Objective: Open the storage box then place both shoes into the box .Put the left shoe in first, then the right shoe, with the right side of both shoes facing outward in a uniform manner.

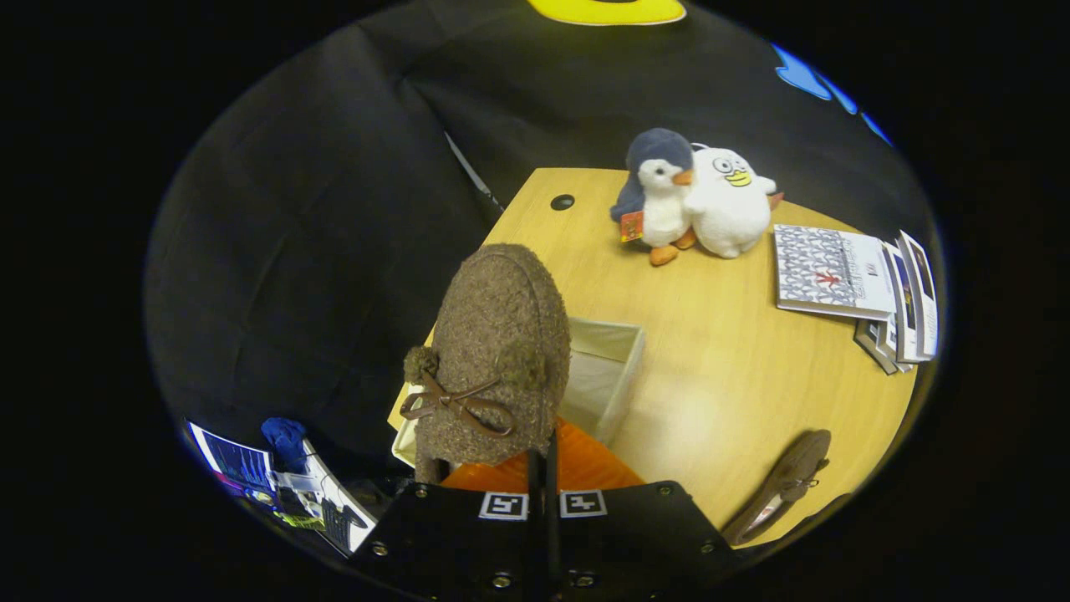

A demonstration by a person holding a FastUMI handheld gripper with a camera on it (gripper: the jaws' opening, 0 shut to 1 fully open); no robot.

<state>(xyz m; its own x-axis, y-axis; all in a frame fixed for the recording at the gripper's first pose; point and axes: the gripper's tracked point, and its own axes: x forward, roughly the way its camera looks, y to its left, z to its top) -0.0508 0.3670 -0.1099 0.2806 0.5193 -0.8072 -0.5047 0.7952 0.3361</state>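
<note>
Landmark: the open storage box [614, 355], pale fabric walls, sitting at the near corner of the wooden table [719, 368].

Gripper [543, 468]: the two orange fingers [585, 464] are drawn almost together, pinched on the heel rim of a brown woolly shoe [497, 351]. The shoe hangs toe-forward just above the box's left side, partly covering its opening; leather bow and pom-pom face the camera.

Second shoe [782, 485] lies on the table to the right of the box, nearer the table's edge, well apart from it.

Beyond the box: two plush toys [694, 201], leaning on each other. Further right of the box, a fan of booklets [844, 276].

Handling, as judged: the shoe looks light and soft-bodied, with a fuzzy upper giving good friction, so slipping is unlikely. The collar probably flexes under a pinch, so the toe may droop or swing. The firmer heel rim seems the best hold; the bow is too flimsy. Box walls look floppy and may buckle if nudged.
</note>
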